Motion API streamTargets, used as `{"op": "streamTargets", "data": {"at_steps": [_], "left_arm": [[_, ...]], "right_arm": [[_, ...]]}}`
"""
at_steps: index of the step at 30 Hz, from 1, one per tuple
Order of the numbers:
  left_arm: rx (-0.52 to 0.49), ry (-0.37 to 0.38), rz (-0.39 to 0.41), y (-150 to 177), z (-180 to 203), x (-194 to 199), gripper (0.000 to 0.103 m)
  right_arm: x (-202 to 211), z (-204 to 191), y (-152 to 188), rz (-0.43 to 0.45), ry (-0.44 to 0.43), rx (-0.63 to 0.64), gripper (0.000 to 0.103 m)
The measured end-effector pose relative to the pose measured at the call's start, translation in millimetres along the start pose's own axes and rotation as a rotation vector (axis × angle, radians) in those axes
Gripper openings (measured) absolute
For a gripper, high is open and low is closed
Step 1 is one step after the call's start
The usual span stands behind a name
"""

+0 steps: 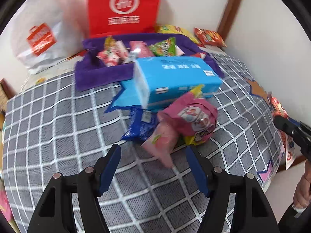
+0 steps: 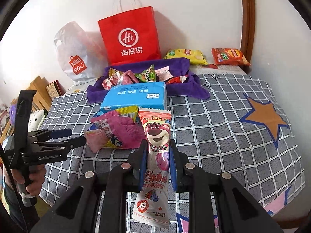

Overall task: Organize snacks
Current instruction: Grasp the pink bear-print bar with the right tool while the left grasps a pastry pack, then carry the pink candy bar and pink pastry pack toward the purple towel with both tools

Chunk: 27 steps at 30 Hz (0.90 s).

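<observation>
My left gripper is open above the checked bedcover, just short of a pile of snacks. The pile holds a pale pink packet, a dark blue packet and a magenta bag. The pale pink packet's near end reaches between the fingertips, and neither pad touches it. A blue tissue pack lies behind the pile. My right gripper is shut on a long bear-printed lollipop packet, held above the bed. The right wrist view also shows the left gripper from the side, beside the magenta bag.
A purple cloth holding several small snacks lies behind the tissue pack. A red paper bag and a white plastic bag stand at the wall. Yellow and orange chip bags lie in the far right corner.
</observation>
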<state>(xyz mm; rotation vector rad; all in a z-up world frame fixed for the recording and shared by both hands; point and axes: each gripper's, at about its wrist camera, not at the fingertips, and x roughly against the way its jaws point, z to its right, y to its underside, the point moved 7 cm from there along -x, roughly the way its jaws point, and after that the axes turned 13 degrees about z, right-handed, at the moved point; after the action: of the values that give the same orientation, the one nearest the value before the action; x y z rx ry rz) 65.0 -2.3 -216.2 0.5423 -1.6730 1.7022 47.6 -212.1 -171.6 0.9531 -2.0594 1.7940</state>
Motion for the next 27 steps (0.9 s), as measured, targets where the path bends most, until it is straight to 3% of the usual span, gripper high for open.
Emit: {"op": "streamTargets", "data": {"at_steps": [10, 14, 18, 20, 27], "left_arm": [[-0.13, -0.026, -0.05, -4.1, 15.8, -36.5, 0.065], [-0.143, -0.032, -0.065, -1.6, 19.3, -46.4, 0.054], [-0.163, -0.014, -0.054, -2.8, 25.1, -43.3, 0.03], [-0.144, 0.018, -0.062, -2.9, 27.3, -41.7, 0.024], [-0.065, 0.022, -0.057, 4.0, 17.5, -27.3, 0.023]], "right_arm": [[-18.7, 21.6, 7.6, -0.024, 0.036, -0.02, 0.021], [-30.5, 27.5, 13.2, -0.049, 0.033, -0.036, 0.021], [-45.2, 26.0, 28.8, -0.087, 0.015, -0.03, 0.021], [-52.8, 26.7, 37.9, -0.113, 0.016, -0.033, 0.021], [-68.4, 29.3, 61.0, -0.165, 0.021, -0.043, 0.021]]}}
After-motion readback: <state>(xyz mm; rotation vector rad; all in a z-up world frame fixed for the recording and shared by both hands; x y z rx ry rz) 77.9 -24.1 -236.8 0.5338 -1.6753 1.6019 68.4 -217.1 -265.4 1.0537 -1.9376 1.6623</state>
